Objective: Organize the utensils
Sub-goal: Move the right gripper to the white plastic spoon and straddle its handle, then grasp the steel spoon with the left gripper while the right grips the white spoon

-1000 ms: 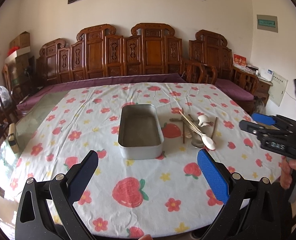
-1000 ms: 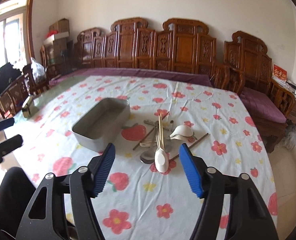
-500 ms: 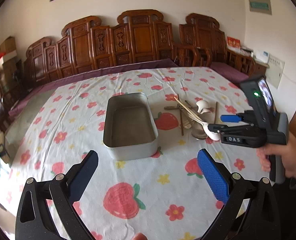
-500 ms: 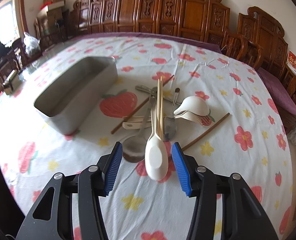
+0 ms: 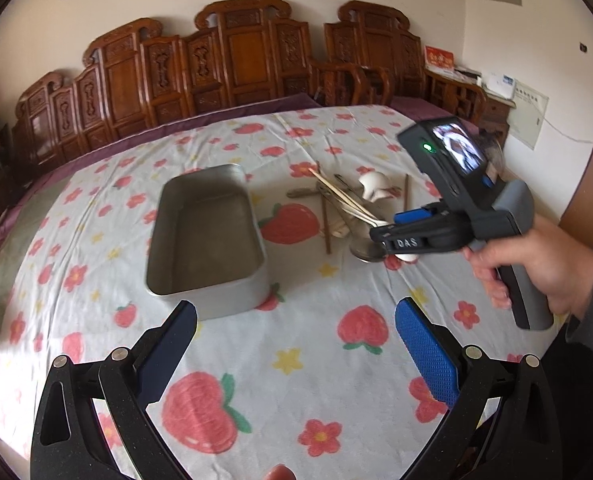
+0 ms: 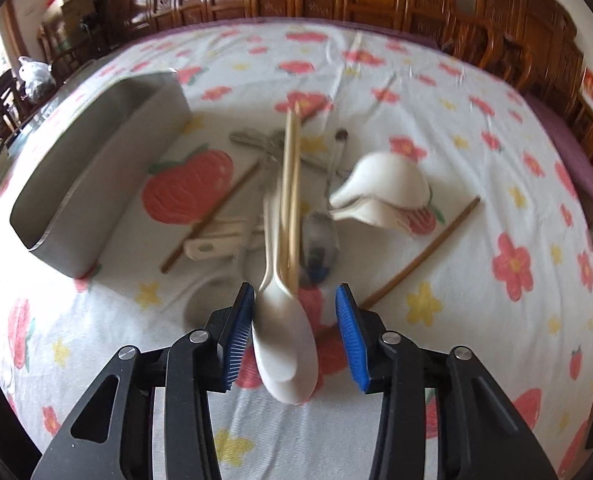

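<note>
A pile of utensils (image 5: 348,212) lies on the flowered tablecloth to the right of an empty metal tray (image 5: 208,236). My right gripper (image 6: 294,332) is open, low over the pile, its blue pads on either side of the bowl of a white spoon (image 6: 284,340); the left pad looks close to or touching it. Pale chopsticks (image 6: 290,184) lie along the spoon's handle. White ceramic spoons (image 6: 384,192), a metal spoon (image 6: 320,240) and brown chopsticks (image 6: 420,256) lie around it. My left gripper (image 5: 296,344) is open and empty, in front of the tray. The right gripper also shows in the left wrist view (image 5: 380,236).
The tray (image 6: 92,176) stands left of the pile in the right wrist view. Carved wooden chairs (image 5: 236,56) line the far side of the table. The tablecloth (image 5: 296,360) is bare between my left gripper and the tray.
My right gripper has moved forward and down to the pile, and its jaws have narrowed around the white spoon's bowl. My left gripper has moved a little closer to the tray.
</note>
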Action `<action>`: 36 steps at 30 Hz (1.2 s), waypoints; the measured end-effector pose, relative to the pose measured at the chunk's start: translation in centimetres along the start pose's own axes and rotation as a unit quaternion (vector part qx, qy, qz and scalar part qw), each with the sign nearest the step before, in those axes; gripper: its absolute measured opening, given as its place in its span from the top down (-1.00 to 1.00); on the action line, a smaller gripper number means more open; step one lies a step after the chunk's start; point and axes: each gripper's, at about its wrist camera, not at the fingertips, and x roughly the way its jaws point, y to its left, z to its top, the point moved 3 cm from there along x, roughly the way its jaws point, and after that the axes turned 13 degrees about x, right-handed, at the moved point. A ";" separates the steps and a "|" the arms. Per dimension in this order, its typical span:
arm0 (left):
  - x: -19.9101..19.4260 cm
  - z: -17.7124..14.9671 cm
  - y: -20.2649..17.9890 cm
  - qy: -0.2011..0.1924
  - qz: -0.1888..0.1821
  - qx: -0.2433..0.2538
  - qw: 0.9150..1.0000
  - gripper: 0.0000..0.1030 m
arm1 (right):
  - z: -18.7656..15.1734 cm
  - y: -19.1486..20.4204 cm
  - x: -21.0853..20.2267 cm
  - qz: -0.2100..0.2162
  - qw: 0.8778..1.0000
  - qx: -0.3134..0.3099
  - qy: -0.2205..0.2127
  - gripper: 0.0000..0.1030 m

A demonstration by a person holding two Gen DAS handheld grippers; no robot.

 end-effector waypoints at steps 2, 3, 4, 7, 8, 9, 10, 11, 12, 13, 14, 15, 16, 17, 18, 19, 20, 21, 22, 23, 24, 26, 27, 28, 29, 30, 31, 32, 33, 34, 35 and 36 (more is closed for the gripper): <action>0.6 0.1 -0.3 0.005 -0.001 0.003 1.000 -0.87 | 0.1 -0.5 0.1 -0.005 1.000 0.003 0.007 0.15; 1.0 0.1 -0.4 0.010 -0.007 0.001 1.000 -0.87 | 0.1 -0.7 0.1 -0.004 1.000 0.004 0.007 0.17; 1.2 0.1 -0.5 0.013 -0.012 -0.002 1.000 -0.87 | 0.1 -1.0 -0.1 -0.003 1.000 0.006 0.007 0.21; 2.0 0.0 -0.9 0.019 -0.027 -0.008 0.999 -0.87 | -0.1 -1.7 -0.7 -0.001 1.000 0.006 0.001 0.27; 2.2 0.0 -1.1 0.020 -0.027 -0.007 0.999 -0.87 | -0.1 -1.8 -1.1 -0.002 1.000 0.005 -0.005 0.30; 2.4 -0.1 -1.4 0.021 -0.029 -0.004 0.999 -0.87 | -0.1 -2.0 -1.4 0.000 1.000 0.005 -0.009 0.30; 2.5 -0.1 -1.6 0.022 -0.030 -0.002 0.999 -0.87 | -0.2 -2.1 -1.7 0.003 1.000 0.006 -0.013 0.31; 2.7 -0.1 -1.7 0.023 -0.030 0.000 0.999 -0.87 | -0.2 -2.2 -2.2 0.006 1.000 0.007 -0.018 0.31; 2.9 0.0 -1.9 0.024 -0.032 0.003 0.999 -0.87 | -0.2 -2.3 -2.5 0.010 1.000 0.007 -0.022 0.32; 3.0 0.0 -2.1 0.024 -0.032 0.006 0.999 -0.87 | -0.3 -2.3 -2.8 0.013 1.000 0.007 -0.025 0.32; 3.2 0.1 -2.2 0.026 -0.033 0.008 0.999 -0.87 | -0.5 -2.4 -3.2 0.018 0.999 0.007 -0.028 0.32; 3.4 0.2 -2.3 0.027 -0.035 0.009 0.999 -0.87 | -0.7 -2.6 -3.5 0.021 0.999 0.008 -0.030 0.33; 3.6 0.3 -2.4 0.028 -0.037 0.008 0.999 -0.87 | -0.9 -2.7 -3.8 0.024 0.999 0.010 -0.032 0.33; 3.8 0.4 -2.5 0.029 -0.039 0.008 0.999 -0.87 | -1.1 -3.0 -4.2 0.030 0.999 0.013 -0.035 0.33; 4.1 0.5 -2.6 0.030 -0.041 0.006 0.999 -0.87 | -1.3 -3.2 -4.5 0.034 0.999 0.015 -0.037 0.33; 4.3 0.7 -2.6 0.032 -0.043 0.005 0.999 -0.87 | -1.6 -3.4 -4.9 0.037 0.998 0.018 -0.039 0.33; 4.6 0.8 -2.7 0.033 -0.043 0.005 0.998 -0.87 | -1.8 -3.6 -5.2 0.038 0.998 0.020 -0.042 0.33; 4.9 1.0 -2.8 0.035 -0.045 0.006 0.998 -0.87 | -2.1 -4.0 -5.7 0.041 0.998 0.023 -0.045 0.34; 5.2 1.2 -3.0 0.037 -0.045 0.007 0.998 -0.87 | -2.3 -4.4 -6.2 0.044 0.998 0.026 -0.048 0.34; 5.4 1.3 -3.2 0.038 -0.045 0.008 0.998 -0.87 | -2.5 -4.8 -6.6 0.044 0.997 0.028 -0.052 0.34; 5.8 1.5 -3.4 0.039 -0.048 0.008 0.998 -0.87 | -2.6 -5.1 -6.9 0.043 0.997 0.029 -0.055 0.34; 6.4 1.9 -3.6 0.043 -0.055 0.006 0.998 -0.87 | -2.8 -5.9 -7.5 0.046 0.997 0.034 -0.059 0.34; 7.0 2.2 -3.8 0.047 -0.062 0.003 0.997 -0.87 | -2.9 -6.2 -7.7 0.045 0.996 0.035 -0.062 0.34; 7.3 2.4 -3.8 0.050 -0.067 0.001 0.997 -0.83 | -3.0 -6.6 -8.0 0.043 0.996 0.037 -0.065 0.35; 7.8 2.6 -3.9 0.054 -0.070 -0.003 0.996 -0.75 | -3.2 -7.0 -8.1 0.043 0.996 0.039 -0.067 0.35; 8.3 2.9 -4.0 0.059 -0.072 -0.007 0.996 -0.71 | -3.4 -7.3 -8.2 0.042 0.996 0.041 -0.068 0.36; 8.9 3.2 -4.1 0.063 -0.076 -0.011 0.995 -0.67 | -3.6 -7.6 -8.2 0.042 0.996 0.043 -0.068 0.36; 9.3 3.4 -4.1 0.066 -0.078 -0.015 0.995 -0.59 | -3.8 -7.9 -8.3 0.041 0.996 0.044 -0.068 0.36; 10.0 3.8 -4.1 0.071 -0.083 -0.023 0.994 -0.56 | -4.0 -8.1 -8.2 0.042 0.996 0.045 -0.068 0.36; 10.4 3.9 -4.0 0.075 -0.087 -0.029 0.993 -0.48 | -4.1 -8.4 -8.2 0.042 0.996 0.045 -0.067 0.36; 10.9 4.2 -4.0 0.079 -0.089 -0.032 0.992 -0.38 | -4.2 -8.5 -8.1 0.042 0.996 0.045 -0.067 0.36; 11.5 4.4 -4.1 0.085 -0.091 -0.035 0.992 -0.35 | -4.4 -8.6 -7.9 0.043 0.996 0.046 -0.066 0.36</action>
